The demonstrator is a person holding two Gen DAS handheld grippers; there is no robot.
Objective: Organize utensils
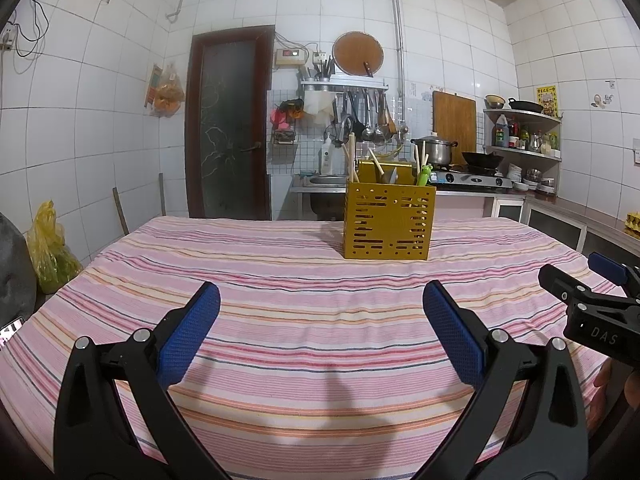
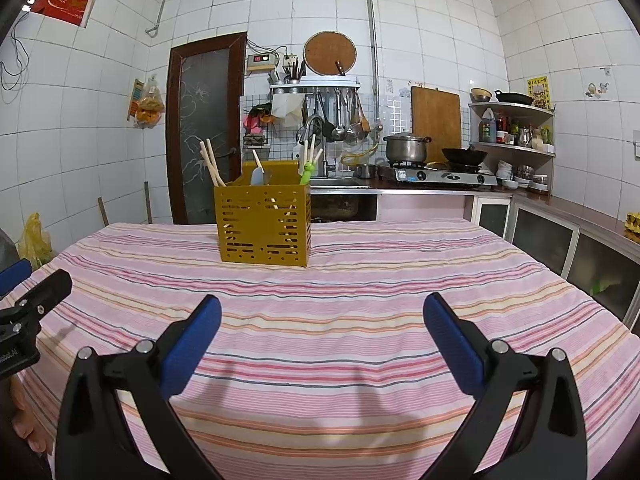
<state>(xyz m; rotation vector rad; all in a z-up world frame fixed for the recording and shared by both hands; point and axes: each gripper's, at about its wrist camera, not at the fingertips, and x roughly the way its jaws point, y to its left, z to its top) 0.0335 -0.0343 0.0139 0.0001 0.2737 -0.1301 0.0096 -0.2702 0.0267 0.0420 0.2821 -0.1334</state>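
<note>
Chopsticks (image 1: 351, 159), a pale spatula-like blade (image 1: 390, 176) and a green novelty-handled utensil (image 1: 424, 174) already stand in the mustard-yellow utensil caddy (image 1: 389, 224), seen from the left wrist camera at the far middle of the surface (image 1: 280, 280). No loose utensil shows on the striped cloth, so I judge the sorting finished or very nearly so, with both tools hanging back. The left gripper (image 1: 320, 300) hovers over the near part of the cloth with its jaws wide apart and nothing between them; its blue pads (image 1: 188, 332) have a fine knurled grain set in matte black plastic arms. At the right edge the other gripper juts in, low over the cloth.

From the right wrist camera the caddy (image 2: 264, 226) sits far and to the left, a square box with rows of short slotted perforations; whether it is metal or plastic I cannot tell. The chopsticks (image 2: 211, 164) lean left and look like pale wood. The right gripper (image 2: 322, 314) is likewise spread and empty above the cloth, which is soft woven cotton in pink, orange and grey stripes, slightly rumpled. Any next move, I think, calls only for checking that nothing lies beyond view, or a light nudge to straighten the leaning sticks.
</note>
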